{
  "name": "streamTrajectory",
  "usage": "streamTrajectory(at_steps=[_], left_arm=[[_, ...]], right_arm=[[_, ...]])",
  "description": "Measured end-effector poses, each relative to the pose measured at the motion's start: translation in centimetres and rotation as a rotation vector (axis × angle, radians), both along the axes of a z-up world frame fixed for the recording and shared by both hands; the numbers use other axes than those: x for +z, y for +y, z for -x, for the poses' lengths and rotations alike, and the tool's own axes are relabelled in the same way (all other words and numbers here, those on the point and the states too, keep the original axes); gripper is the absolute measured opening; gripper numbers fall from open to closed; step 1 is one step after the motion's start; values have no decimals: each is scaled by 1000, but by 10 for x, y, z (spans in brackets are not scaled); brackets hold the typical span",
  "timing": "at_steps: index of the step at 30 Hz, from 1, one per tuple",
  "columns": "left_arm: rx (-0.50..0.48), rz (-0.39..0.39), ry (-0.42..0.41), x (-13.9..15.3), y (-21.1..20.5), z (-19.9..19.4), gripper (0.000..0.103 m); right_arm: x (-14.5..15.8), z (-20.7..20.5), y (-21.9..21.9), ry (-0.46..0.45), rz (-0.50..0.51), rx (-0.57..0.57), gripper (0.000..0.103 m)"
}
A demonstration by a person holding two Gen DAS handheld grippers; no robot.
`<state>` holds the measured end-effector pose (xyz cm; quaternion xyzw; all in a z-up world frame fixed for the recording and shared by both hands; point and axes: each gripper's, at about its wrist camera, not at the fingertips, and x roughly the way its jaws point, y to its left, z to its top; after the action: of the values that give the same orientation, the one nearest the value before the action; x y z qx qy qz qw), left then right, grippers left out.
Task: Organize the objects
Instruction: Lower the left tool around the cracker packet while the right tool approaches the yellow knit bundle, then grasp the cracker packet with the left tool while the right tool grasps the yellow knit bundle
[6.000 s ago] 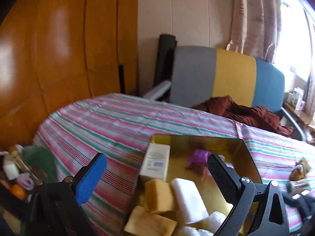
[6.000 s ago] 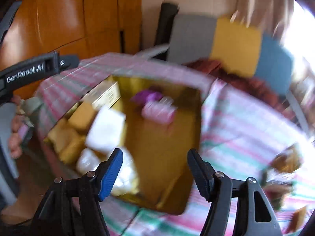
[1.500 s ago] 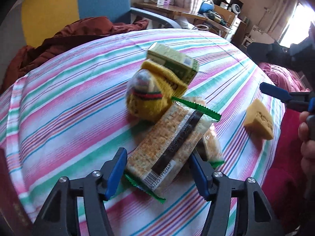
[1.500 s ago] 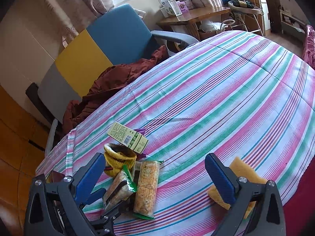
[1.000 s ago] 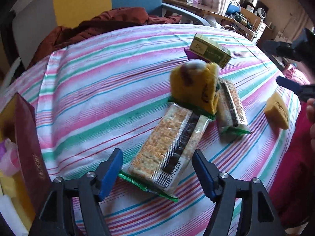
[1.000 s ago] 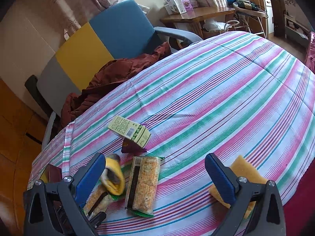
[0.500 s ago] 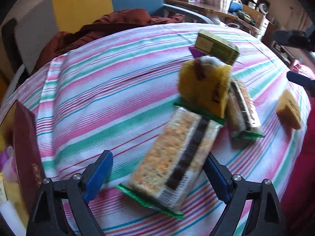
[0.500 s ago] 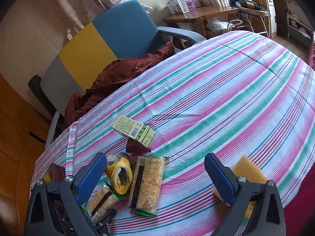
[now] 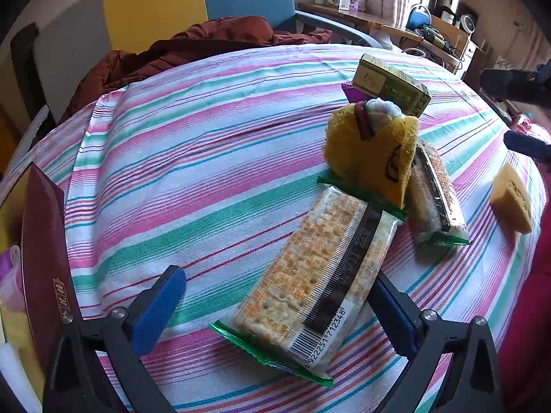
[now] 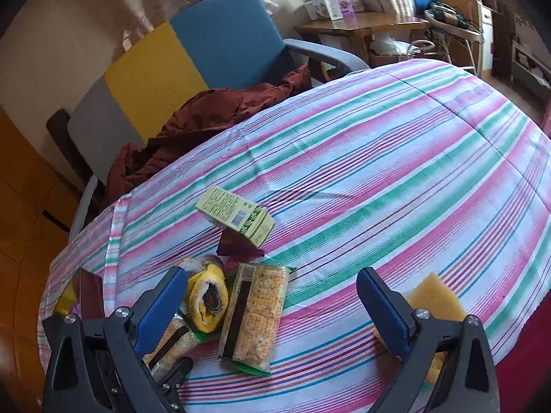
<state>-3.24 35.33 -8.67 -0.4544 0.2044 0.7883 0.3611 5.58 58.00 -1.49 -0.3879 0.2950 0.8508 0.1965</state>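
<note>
On the striped tablecloth (image 9: 193, 158) a cracker packet (image 9: 316, 275) lies between the fingers of my open left gripper (image 9: 275, 306), its near end by the right finger. A yellow knitted pouch (image 9: 372, 151) leans on its far end. Behind stand a second cracker packet (image 9: 435, 192), a green box (image 9: 391, 84) and a yellow sponge (image 9: 513, 198). My right gripper (image 10: 272, 306) is open and empty above the table, over the second cracker packet (image 10: 256, 313), with the pouch (image 10: 208, 296), green box (image 10: 237, 213) and sponge (image 10: 434, 301) around it.
A dark red box wall (image 9: 44, 258) with gold interior stands at the left table edge. A purple wrapper (image 10: 237, 244) lies under the green box. A chair with brown cloth (image 10: 206, 113) stands behind the table. A desk (image 10: 361, 24) is at the back right.
My left gripper has opened wider and drawn back slightly along the cracker packet. The yellow pouch tipped up from lying flat. My right gripper has barely moved.
</note>
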Motion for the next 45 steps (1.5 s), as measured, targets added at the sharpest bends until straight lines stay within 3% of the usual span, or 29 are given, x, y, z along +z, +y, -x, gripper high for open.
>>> streamTrajectory(at_steps=[9, 12, 14, 20, 23, 25, 26, 27, 30, 45], left_arm=[[12, -12, 33, 2, -1, -7, 102], [12, -19, 48, 5, -5, -11, 91], [-1, -25, 58, 7, -6, -13, 77], [-31, -32, 80, 10, -7, -19, 67], [-39, -43, 79, 11, -10, -21, 57], [-42, -44, 90, 10, -10, -23, 56], [-43, -47, 95, 10, -10, -24, 55], [-41, -50, 93, 10, -11, -24, 55], [-41, -52, 92, 11, -11, -24, 51], [-20, -61, 95, 21, -22, -39, 46]], right_arm=[[-4, 16, -24, -63, -80, 111, 99], [-7, 20, -28, -79, -82, 134, 99], [-8, 26, -34, -96, -92, 167, 99], [-13, 65, -60, -160, -157, 302, 90], [-27, 86, -66, -194, -145, 356, 77], [-38, 97, -71, -224, -165, 383, 70], [-42, 100, -74, -242, -182, 391, 65], [-45, 102, -77, -255, -196, 403, 48], [-46, 101, -85, -261, -244, 440, 37], [-30, 98, -84, -179, -244, 444, 35]])
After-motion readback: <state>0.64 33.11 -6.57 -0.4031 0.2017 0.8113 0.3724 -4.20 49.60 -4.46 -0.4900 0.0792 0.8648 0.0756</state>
